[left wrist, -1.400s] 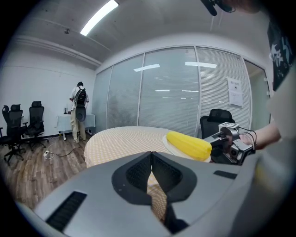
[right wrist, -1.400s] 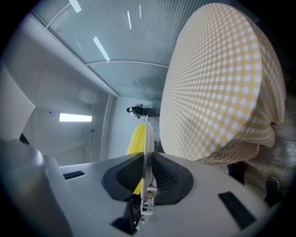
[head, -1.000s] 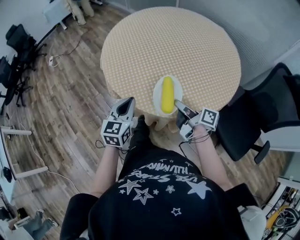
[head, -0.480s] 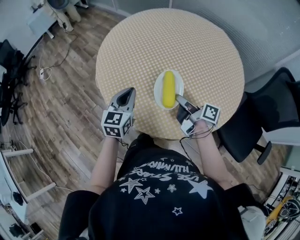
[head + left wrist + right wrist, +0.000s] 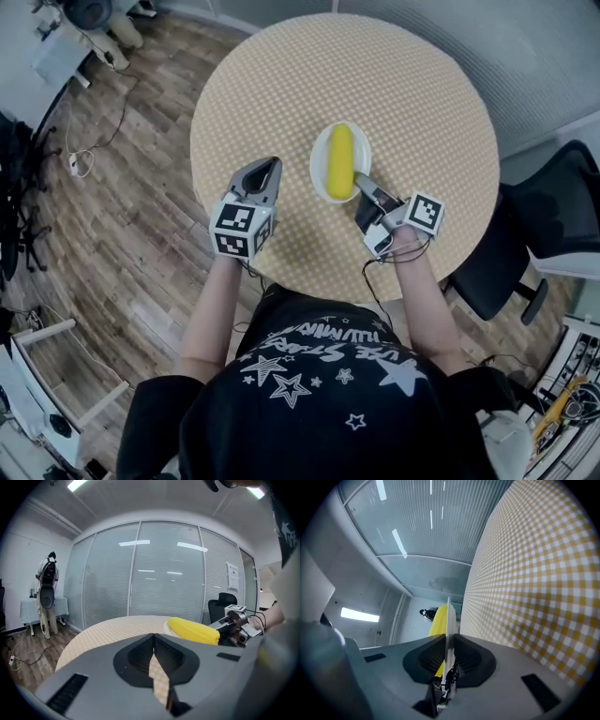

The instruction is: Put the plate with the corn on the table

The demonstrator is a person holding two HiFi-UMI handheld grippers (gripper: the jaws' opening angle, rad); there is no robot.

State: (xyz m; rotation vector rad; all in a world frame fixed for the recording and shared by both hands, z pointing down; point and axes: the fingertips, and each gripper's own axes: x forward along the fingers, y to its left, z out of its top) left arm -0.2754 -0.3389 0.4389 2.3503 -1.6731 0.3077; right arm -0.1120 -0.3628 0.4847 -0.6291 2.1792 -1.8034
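Note:
A small white plate [image 5: 319, 173] carries a yellow corn cob [image 5: 339, 161] over the near part of the round table [image 5: 281, 84] with its yellow checked cloth. My right gripper [image 5: 359, 180] is shut on the plate's near right rim; in the right gripper view the plate's edge [image 5: 449, 620] runs between the jaws with the corn [image 5: 437, 616] behind it. My left gripper [image 5: 264, 172] is shut and holds nothing, to the left of the plate. From the left gripper view, the corn [image 5: 193, 630] and the right gripper [image 5: 233, 623] lie to the right.
A black office chair [image 5: 539, 220] stands at the table's right. Wooden floor [image 5: 122, 187] with cables lies to the left. A glass wall with blinds [image 5: 164, 573] stands behind the table, and a person [image 5: 46, 592] is by a desk far left.
Both grippers have moved forward over the table. The plate with the corn, held by my right gripper, has gone from the table's near edge further in.

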